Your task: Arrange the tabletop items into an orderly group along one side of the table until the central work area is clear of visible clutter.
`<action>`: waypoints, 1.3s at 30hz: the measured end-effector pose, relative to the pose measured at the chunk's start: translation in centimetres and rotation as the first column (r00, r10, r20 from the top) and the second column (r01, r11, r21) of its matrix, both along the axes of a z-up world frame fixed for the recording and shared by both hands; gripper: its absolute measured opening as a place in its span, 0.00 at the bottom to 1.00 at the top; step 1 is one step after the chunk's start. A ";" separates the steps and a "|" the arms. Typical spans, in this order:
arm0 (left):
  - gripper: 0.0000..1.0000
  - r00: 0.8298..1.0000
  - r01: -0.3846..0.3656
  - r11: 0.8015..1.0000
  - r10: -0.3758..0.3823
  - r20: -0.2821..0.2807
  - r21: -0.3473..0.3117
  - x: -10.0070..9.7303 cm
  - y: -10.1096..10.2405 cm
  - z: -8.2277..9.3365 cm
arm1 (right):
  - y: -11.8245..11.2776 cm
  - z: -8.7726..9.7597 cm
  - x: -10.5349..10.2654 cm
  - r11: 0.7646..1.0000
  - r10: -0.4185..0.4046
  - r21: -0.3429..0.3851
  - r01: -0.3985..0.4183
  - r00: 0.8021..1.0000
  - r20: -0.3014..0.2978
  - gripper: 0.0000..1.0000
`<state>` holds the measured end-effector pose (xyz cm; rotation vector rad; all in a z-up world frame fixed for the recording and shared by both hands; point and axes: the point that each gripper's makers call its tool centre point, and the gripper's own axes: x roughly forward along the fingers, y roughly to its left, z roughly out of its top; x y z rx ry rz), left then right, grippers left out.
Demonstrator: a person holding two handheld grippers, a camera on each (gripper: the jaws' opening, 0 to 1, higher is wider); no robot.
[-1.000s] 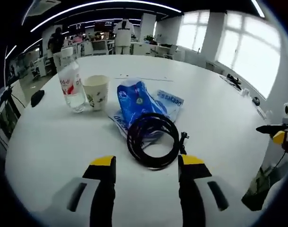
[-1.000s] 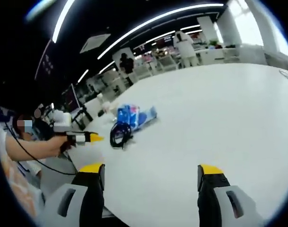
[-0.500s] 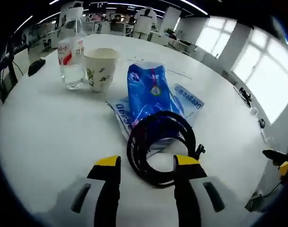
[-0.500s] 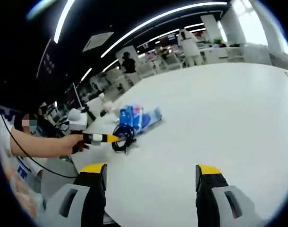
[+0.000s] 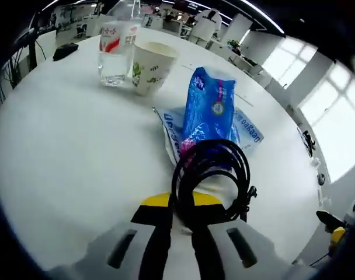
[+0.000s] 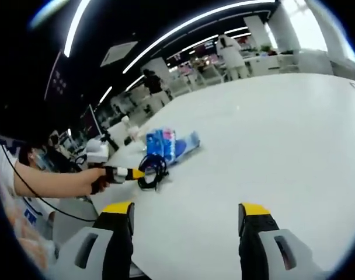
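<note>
A coiled black cable (image 5: 215, 175) lies on the white table (image 5: 66, 151), partly over a blue bag (image 5: 209, 105) and a flat blue-and-white packet (image 5: 250, 125). My left gripper (image 5: 182, 203) is shut on the near edge of the coil, with a strand pinched between its yellow tips. Behind the bag stand a paper cup (image 5: 151, 67) and a clear water bottle (image 5: 116, 52). The right gripper view shows the left gripper (image 6: 124, 174) at the cable (image 6: 154, 171), with the blue bag (image 6: 161, 143) just beyond it. My right gripper (image 6: 186, 217) hangs open over bare table, far from these items.
A black mouse (image 5: 65, 51) lies at the table's far left edge. The person's arm (image 6: 55, 184) reaches in from the left. The table (image 6: 265, 128) stretches wide and bare to the right. People and desks stand in the background.
My left gripper has moved forward onto the cable coil and gone from open to shut on its near edge. The right gripper has stayed open and about in place.
</note>
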<state>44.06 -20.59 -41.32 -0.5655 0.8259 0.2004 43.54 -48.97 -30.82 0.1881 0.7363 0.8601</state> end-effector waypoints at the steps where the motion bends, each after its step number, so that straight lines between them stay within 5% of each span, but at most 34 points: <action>1: 0.05 1.000 -0.001 1.000 0.001 0.012 -0.004 0.0 -0.2 0.2 | -0.1 0.2 0.1 1.000 -0.001 -0.001 0.001 1.000 0.003 0.73; 6: 0.04 0.996 -0.001 0.999 0.006 0.090 -0.051 -1.4 -1.6 2.2 | -0.6 0.9 0.7 1.000 -0.009 0.005 0.008 1.000 0.020 0.72; 18: 0.00 0.949 0.180 0.983 -0.167 0.267 -0.023 -4.7 -5.9 8.1 | 1.2 0.8 -0.9 0.997 0.037 0.066 -0.037 0.999 -0.005 0.72; 28: 0.00 0.862 0.302 0.939 -0.195 0.469 -0.165 -5.7 -10.6 14.1 | 5.6 1.9 -3.3 0.961 0.135 0.257 -0.101 0.984 -0.115 0.76; 32: 0.00 0.839 0.331 0.924 -0.196 0.507 -0.191 -5.7 -12.3 15.5 | 6.9 2.5 -3.4 0.914 0.144 0.403 -0.046 0.966 -0.215 0.82; 34: 0.01 0.822 0.357 0.914 -0.208 0.531 -0.194 -5.8 -13.2 16.2 | 7.2 2.0 -3.4 0.908 0.129 0.419 -0.012 0.959 -0.252 0.83; 39: 0.01 0.799 0.380 0.901 -0.205 0.566 -0.210 -6.0 -14.5 16.8 | 7.9 1.4 -4.5 0.882 0.125 0.468 0.062 0.925 -0.358 0.69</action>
